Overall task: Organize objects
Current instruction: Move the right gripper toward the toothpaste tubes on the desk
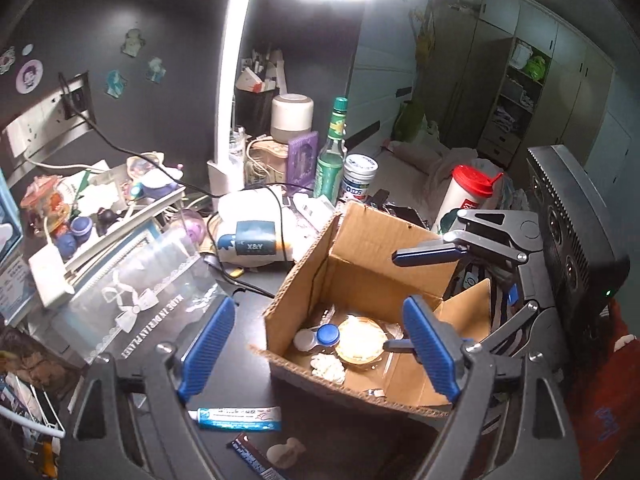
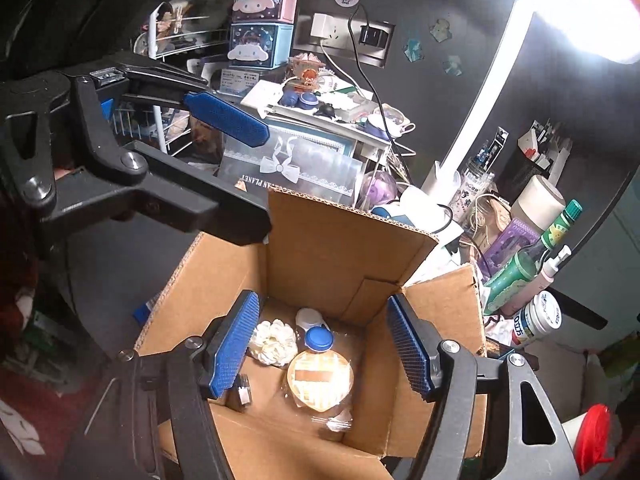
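A: Both wrist views look into the cardboard box (image 2: 352, 240): white scrunchie (image 2: 273, 342), blue-capped lens case (image 2: 318, 338), sealed pudding cup (image 2: 320, 376).
B: Only the left view catches the toothpaste tube (image 1: 236, 418) lying outside, and "X&Y" on a pouch (image 1: 254, 238).
A: Left gripper (image 1: 320, 356) spread wide, empty; right gripper (image 2: 324, 346) parted above the box, gripping nothing.
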Motion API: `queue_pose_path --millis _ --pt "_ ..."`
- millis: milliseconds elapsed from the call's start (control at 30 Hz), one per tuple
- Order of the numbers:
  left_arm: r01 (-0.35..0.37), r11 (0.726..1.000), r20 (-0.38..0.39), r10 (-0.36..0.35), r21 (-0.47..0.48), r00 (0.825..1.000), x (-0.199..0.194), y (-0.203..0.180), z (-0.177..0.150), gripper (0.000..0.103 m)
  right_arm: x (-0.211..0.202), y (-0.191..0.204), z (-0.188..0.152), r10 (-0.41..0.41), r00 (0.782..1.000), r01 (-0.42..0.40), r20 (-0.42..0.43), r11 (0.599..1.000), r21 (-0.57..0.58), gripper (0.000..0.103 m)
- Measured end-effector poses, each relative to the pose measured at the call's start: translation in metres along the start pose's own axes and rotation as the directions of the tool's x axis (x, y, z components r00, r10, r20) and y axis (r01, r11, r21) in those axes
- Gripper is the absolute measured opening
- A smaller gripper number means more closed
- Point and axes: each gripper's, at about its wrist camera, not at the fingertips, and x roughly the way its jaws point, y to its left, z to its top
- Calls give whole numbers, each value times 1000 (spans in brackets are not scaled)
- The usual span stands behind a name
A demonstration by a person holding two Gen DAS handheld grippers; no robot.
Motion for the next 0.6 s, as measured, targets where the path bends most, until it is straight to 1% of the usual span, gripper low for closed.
queue_pose_path --millis 67,200,233,267,300,400,500,600 --pt "-10 1000 21 11 -23 1000 -15 7 -10 84 -5 5 4 9 1000 -9 22 1000 2 63" --pt "-33 997 49 36 -64 998 -45 25 -38 84 -16 27 16 54 996 -54 71 999 -8 63" --pt "-39 996 56 43 -75 997 -53 30 -46 85 -19 35 20 71 994 -70 85 997 -15 63" --pt "-49 995 63 54 -87 997 -60 34 -55 89 -21 43 23 82 992 -80 100 997 -25 63" --pt "-60 993 72 67 -97 995 -66 37 -64 91 -23 52 26 92 989 -88 119 995 -36 63" --pt "-94 987 100 108 -134 989 -86 48 -93 92 -23 83 32 140 977 -130 158 989 -70 63" --pt "-157 974 124 178 -164 976 -101 57 -124 92 -17 120 35 207 965 -186 162 974 -132 63" --pt "-233 953 133 261 -195 956 -107 67 -153 92 -6 156 30 257 955 -228 147 956 -184 63"
